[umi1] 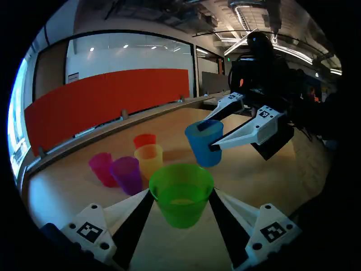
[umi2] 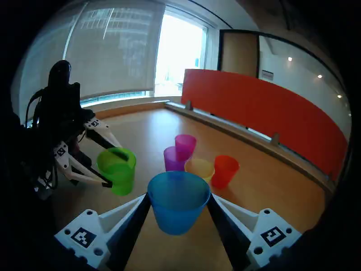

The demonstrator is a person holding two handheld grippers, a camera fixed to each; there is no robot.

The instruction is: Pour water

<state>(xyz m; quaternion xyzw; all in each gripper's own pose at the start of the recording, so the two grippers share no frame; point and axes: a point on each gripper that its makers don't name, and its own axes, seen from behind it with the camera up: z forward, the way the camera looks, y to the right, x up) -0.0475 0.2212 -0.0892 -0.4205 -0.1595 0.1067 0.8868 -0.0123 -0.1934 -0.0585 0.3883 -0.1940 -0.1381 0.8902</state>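
Lower centre of left gripper view: left gripper [umi1: 182,195] is clamping the green cup [umi1: 182,207] by its sides. Right of centre, right gripper [umi1: 206,135] is clamping the blue cup [umi1: 205,151], fingers pressing on both sides. Four spare cups [umi1: 127,174] are sitting mid-left on the wooden table [umi1: 252,180].

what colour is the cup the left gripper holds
Translucent green cup; it shows best in the left gripper view.
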